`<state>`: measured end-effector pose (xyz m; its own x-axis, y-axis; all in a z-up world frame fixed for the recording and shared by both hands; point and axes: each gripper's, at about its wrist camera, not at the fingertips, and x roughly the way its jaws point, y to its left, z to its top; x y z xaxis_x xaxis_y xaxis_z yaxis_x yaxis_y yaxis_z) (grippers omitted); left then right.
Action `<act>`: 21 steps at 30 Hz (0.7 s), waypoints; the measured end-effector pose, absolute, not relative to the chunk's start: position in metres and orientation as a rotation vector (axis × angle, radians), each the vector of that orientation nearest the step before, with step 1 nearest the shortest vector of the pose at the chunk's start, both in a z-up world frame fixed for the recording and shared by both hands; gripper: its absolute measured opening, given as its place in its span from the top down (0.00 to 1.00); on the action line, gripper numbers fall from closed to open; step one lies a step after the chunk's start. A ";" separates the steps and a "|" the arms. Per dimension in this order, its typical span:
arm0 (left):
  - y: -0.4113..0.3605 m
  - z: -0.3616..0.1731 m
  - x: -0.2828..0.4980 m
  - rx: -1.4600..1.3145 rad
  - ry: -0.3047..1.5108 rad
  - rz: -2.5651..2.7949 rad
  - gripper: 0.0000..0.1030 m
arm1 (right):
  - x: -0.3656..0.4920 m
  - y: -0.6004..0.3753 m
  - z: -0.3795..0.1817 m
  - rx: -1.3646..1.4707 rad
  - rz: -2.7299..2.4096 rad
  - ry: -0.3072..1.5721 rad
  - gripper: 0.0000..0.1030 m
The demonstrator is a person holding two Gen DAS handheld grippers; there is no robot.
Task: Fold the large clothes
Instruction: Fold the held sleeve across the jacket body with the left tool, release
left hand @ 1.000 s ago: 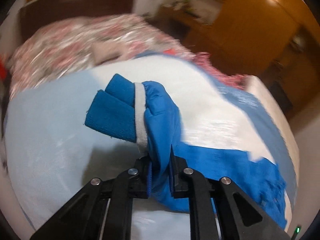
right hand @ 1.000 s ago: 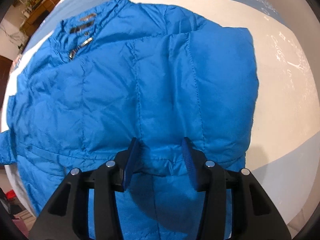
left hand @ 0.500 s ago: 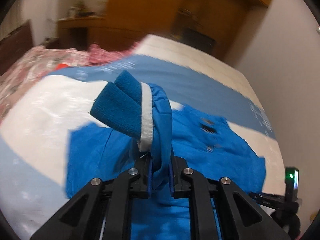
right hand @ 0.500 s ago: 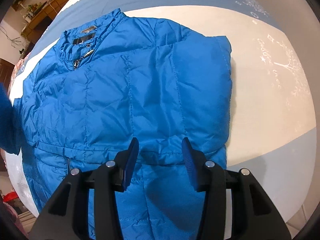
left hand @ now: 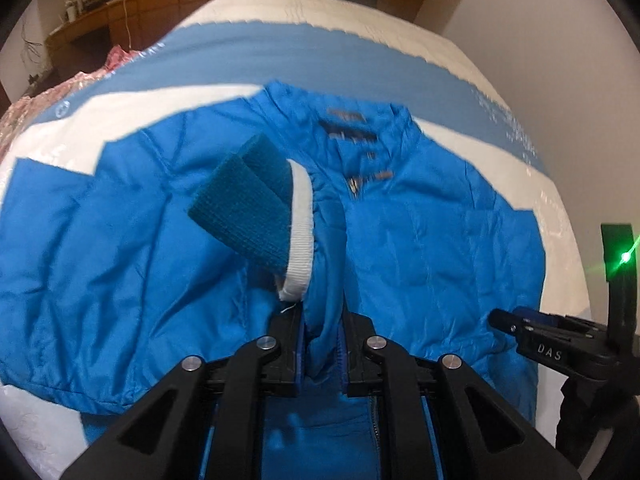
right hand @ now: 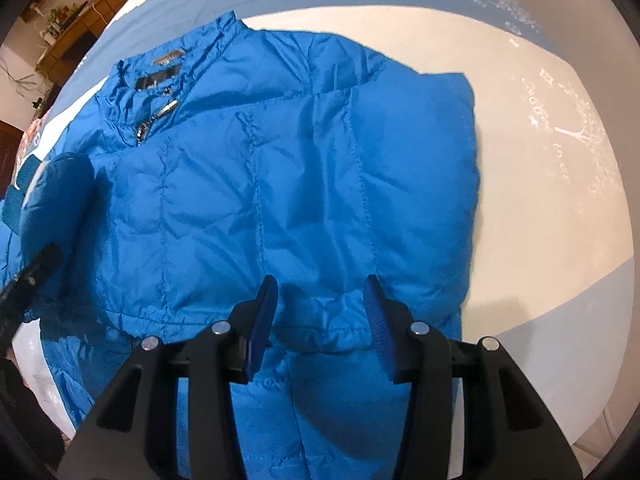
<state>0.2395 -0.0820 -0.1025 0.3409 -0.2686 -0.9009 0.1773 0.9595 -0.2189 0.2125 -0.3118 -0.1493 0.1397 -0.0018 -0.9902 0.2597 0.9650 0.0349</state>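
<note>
A bright blue puffer jacket lies front up on the bed, collar at the far side; it also shows in the left wrist view. My left gripper is shut on the jacket's sleeve, held above the chest; its teal knit cuff with a white band sticks up past the fingers. The raised sleeve shows at the left edge of the right wrist view. My right gripper is open and empty, over the jacket's lower hem on the right; it also shows in the left wrist view.
The bed cover is white with blue bands. A pink patterned quilt lies at the far left. Wooden furniture stands beyond the bed, and a pale wall is at the right.
My left gripper has carried the sleeve from out over the bed at the side to above the jacket's chest. The right gripper has stayed open over the hem.
</note>
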 end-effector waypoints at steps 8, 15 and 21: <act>-0.079 -0.126 0.240 -0.146 1.245 -0.361 0.87 | 0.220 -0.308 -0.162 0.191 -0.185 1.433 0.56; -0.031 -0.070 0.220 -0.265 1.148 -0.467 0.60 | 0.225 -0.291 -0.135 0.208 -0.050 1.371 0.51; 0.012 -0.046 0.230 -0.143 1.088 -0.272 0.54 | 0.242 -0.238 -0.107 0.226 0.148 1.337 0.32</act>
